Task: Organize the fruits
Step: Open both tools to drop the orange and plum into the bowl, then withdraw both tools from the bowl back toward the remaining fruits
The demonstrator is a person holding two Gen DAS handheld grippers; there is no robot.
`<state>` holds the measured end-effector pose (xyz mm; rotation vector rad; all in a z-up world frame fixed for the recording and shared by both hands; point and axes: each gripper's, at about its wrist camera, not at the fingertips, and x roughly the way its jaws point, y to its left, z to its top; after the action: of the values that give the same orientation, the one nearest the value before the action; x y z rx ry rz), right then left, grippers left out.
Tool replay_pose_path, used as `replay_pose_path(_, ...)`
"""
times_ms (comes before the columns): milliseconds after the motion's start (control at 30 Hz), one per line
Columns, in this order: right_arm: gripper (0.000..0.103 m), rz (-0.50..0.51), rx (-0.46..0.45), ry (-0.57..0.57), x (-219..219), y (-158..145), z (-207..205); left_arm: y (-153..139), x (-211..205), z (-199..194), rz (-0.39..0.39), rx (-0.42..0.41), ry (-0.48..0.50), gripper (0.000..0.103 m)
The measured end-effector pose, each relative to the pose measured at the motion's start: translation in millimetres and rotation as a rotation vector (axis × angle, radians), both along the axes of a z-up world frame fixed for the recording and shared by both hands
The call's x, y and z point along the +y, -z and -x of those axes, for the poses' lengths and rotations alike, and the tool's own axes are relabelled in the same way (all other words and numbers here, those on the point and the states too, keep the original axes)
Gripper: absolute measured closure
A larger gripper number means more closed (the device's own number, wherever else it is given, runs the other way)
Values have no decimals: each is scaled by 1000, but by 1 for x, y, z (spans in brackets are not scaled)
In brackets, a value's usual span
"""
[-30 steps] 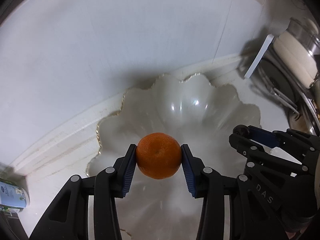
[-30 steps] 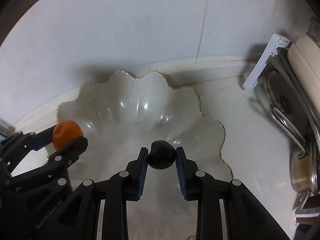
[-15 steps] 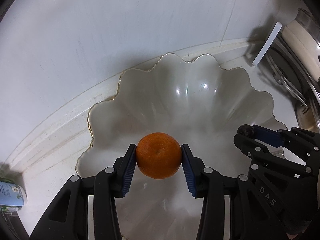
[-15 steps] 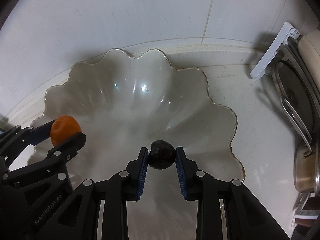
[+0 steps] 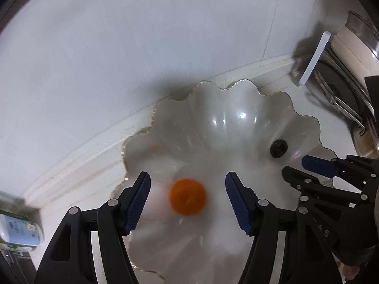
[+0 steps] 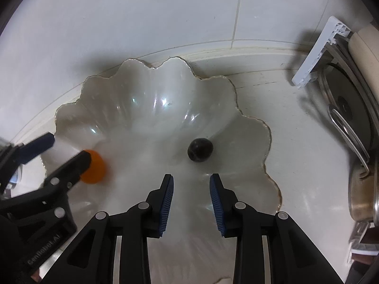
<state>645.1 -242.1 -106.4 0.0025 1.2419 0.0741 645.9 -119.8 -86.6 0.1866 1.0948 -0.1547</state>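
The left gripper (image 5: 187, 201) is spread wide, the blurred orange (image 5: 187, 197) loose between its fingers inside the scalloped white bowl (image 5: 236, 108). The right gripper (image 6: 191, 201) gapes too; the dark plum (image 6: 200, 150) lies just ahead in the bowl. Lettering on the gripper bodies is too blurred to read.

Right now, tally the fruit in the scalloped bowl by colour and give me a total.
Orange fruit: 1, blurred, between the open jaws of the left gripper
Dark, near-black fruit: 1, ahead of the open right gripper
Total: 2, both over the white scalloped bowl
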Motion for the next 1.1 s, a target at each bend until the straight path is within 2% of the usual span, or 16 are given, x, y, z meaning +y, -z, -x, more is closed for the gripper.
replay_pose_path(167,70,10,-32,-3,0,-13,13,-11,6,12,-9,-26,-7,38)
replay_pose_path(400,69,70,-153,19,-1,-47,43,-31,12,42,-35,-92,-30,38)
replay_pose_path(733,69,105,-331,20,-1,-97,97,-80,22,92,19,-231,-40,37)
replay_pose_path(933,68,88,-425,41,-4,-124,131,-107,26,124,48,-329,-34,30)
replay_pose_path(1100,68,95,-509,65,-5,-143,164,-126,33,154,83,-397,-31,29)
